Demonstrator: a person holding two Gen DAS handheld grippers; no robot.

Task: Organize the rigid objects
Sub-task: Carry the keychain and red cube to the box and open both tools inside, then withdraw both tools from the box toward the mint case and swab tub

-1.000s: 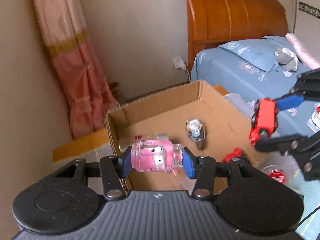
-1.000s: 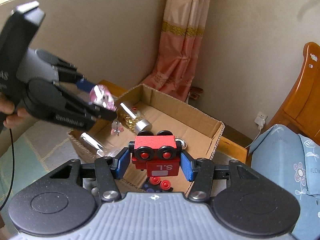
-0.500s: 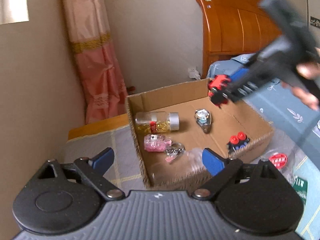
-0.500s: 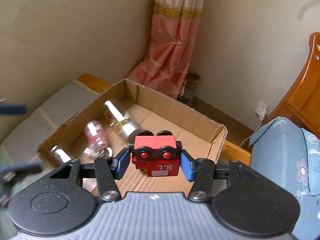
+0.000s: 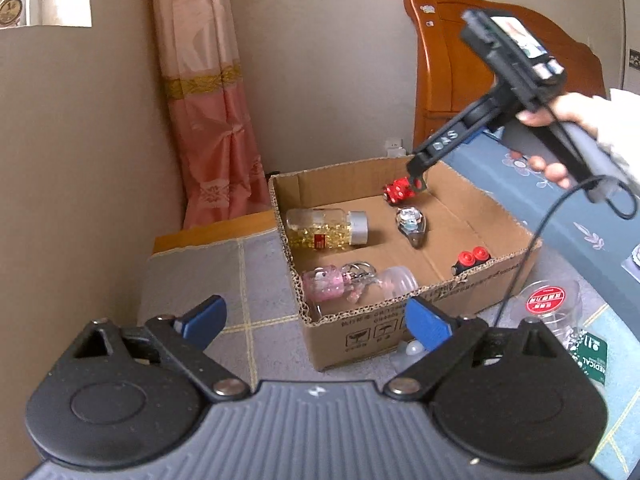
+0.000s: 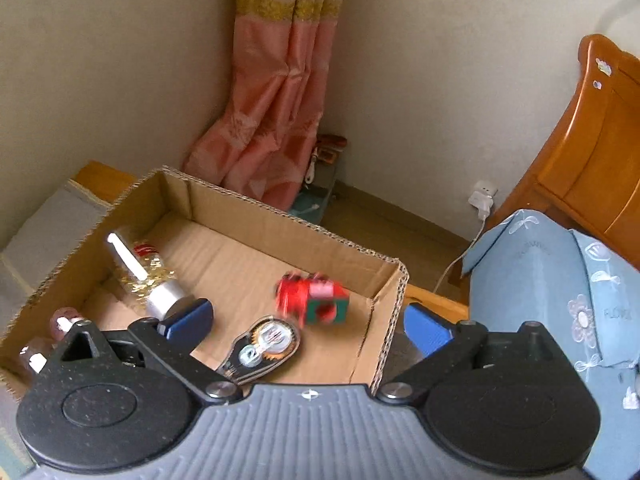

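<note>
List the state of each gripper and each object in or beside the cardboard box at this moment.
left gripper: open, empty; jaws just opened
right gripper: open, empty; jaws just opened
cardboard box: open-topped, upright
red toy block: released, blurred, in the box
pink keychain toy: lying in the box's near corner
gold-filled jar: on its side, capped
oval clear case: lying on the box floor
red-labelled clear container: outside the box
</note>
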